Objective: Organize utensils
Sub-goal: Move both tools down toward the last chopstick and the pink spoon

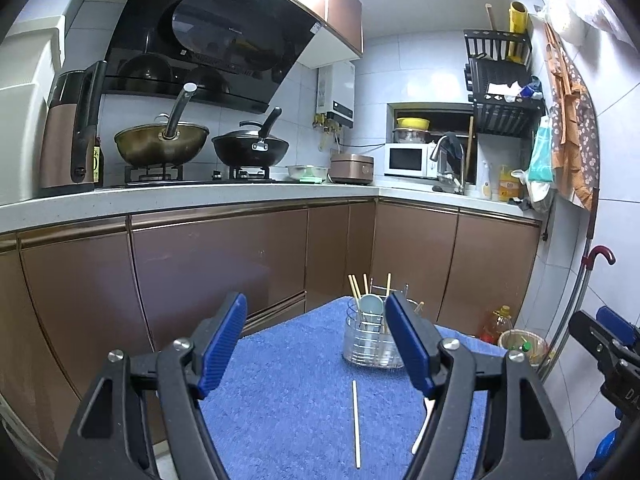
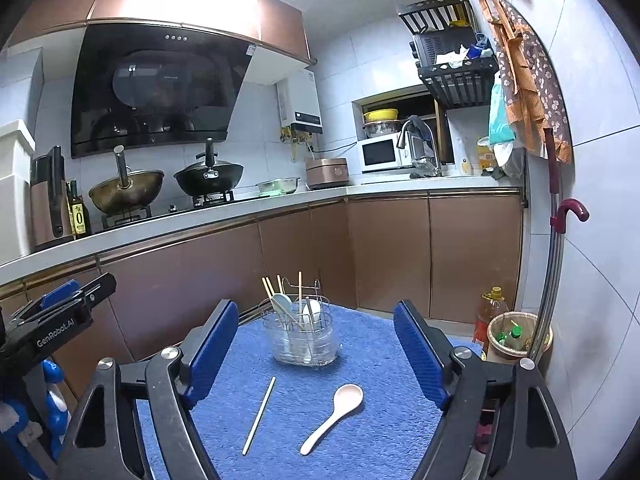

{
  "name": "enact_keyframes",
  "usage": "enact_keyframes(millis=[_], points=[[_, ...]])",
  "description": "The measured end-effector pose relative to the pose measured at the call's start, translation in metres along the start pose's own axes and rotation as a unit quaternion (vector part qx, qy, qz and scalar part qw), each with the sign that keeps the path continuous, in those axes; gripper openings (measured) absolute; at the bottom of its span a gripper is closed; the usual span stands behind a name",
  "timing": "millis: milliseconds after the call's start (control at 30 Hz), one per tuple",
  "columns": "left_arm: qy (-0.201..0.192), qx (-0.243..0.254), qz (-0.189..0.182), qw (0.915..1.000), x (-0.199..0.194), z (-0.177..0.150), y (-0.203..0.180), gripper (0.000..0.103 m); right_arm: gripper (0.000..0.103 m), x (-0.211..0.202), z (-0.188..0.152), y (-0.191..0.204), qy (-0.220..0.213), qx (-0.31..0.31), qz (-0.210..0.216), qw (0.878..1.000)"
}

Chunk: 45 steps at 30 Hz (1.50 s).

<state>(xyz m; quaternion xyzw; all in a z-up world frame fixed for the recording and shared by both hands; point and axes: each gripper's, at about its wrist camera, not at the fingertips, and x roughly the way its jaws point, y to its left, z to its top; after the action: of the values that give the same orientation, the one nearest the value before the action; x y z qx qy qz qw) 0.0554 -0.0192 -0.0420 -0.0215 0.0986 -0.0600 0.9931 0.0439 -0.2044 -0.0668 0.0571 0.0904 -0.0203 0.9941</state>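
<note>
A clear utensil holder (image 2: 303, 338) stands at the far end of a blue towel (image 2: 360, 432); it holds several chopsticks and two spoons. It also shows in the left wrist view (image 1: 368, 340). A single chopstick (image 2: 259, 416) and a pink spoon (image 2: 332, 418) lie loose on the towel in front of it. The chopstick (image 1: 355, 424) shows in the left wrist view; the spoon (image 1: 422, 428) is mostly hidden behind a finger there. My left gripper (image 1: 316, 344) is open and empty above the towel. My right gripper (image 2: 316, 356) is open and empty above the loose pieces.
Brown kitchen cabinets (image 2: 392, 256) and a counter with woks (image 2: 208, 178) lie beyond the towel. A bin (image 2: 516, 336) and an oil bottle (image 2: 490, 312) stand on the floor at right, beside a pole with a red hook (image 2: 568, 212).
</note>
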Motion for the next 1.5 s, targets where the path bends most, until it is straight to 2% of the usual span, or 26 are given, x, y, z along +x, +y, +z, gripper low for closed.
enact_keyframes(millis=[567, 700, 833, 933, 967, 1133, 1233, 1267, 1400, 1500], points=[[0.020, 0.031, 0.003, 0.9993, 0.012, -0.007, -0.016, 0.070, 0.079, 0.011, -0.013, -0.019, 0.020, 0.021, -0.002, 1.000], [0.043, 0.032, -0.006, 0.9986, 0.028, -0.013, -0.019, 0.070, 0.079, 0.021, -0.018, -0.025, 0.033, 0.027, -0.001, 0.999], [0.102, 0.007, -0.030, 0.9943, 0.058, -0.024, -0.011, 0.070, 0.079, 0.036, -0.027, -0.035, 0.056, 0.038, 0.000, 0.998], [0.154, -0.027, -0.066, 0.9854, 0.087, -0.035, 0.002, 0.070, 0.079, 0.050, -0.036, -0.043, 0.081, 0.045, 0.000, 0.996], [0.181, -0.044, -0.085, 0.9789, 0.101, -0.041, 0.008, 0.070, 0.079, 0.056, -0.040, -0.046, 0.091, 0.049, 0.001, 0.995], [0.268, -0.088, -0.130, 0.9506, 0.155, -0.077, 0.016, 0.070, 0.079, 0.091, -0.064, -0.063, 0.154, 0.071, 0.010, 0.985], [0.313, -0.087, -0.142, 0.9350, 0.186, -0.099, 0.011, 0.069, 0.077, 0.118, -0.083, -0.075, 0.199, 0.084, 0.013, 0.976], [0.329, -0.084, -0.147, 0.9291, 0.198, -0.107, 0.007, 0.069, 0.074, 0.126, -0.088, -0.078, 0.212, 0.090, 0.017, 0.973], [0.371, -0.063, -0.152, 0.9141, 0.234, -0.126, -0.008, 0.067, 0.061, 0.160, -0.108, -0.095, 0.264, 0.109, 0.032, 0.958], [0.398, -0.046, -0.150, 0.9039, 0.259, -0.137, -0.021, 0.066, 0.055, 0.186, -0.120, -0.104, 0.294, 0.118, 0.043, 0.948]])
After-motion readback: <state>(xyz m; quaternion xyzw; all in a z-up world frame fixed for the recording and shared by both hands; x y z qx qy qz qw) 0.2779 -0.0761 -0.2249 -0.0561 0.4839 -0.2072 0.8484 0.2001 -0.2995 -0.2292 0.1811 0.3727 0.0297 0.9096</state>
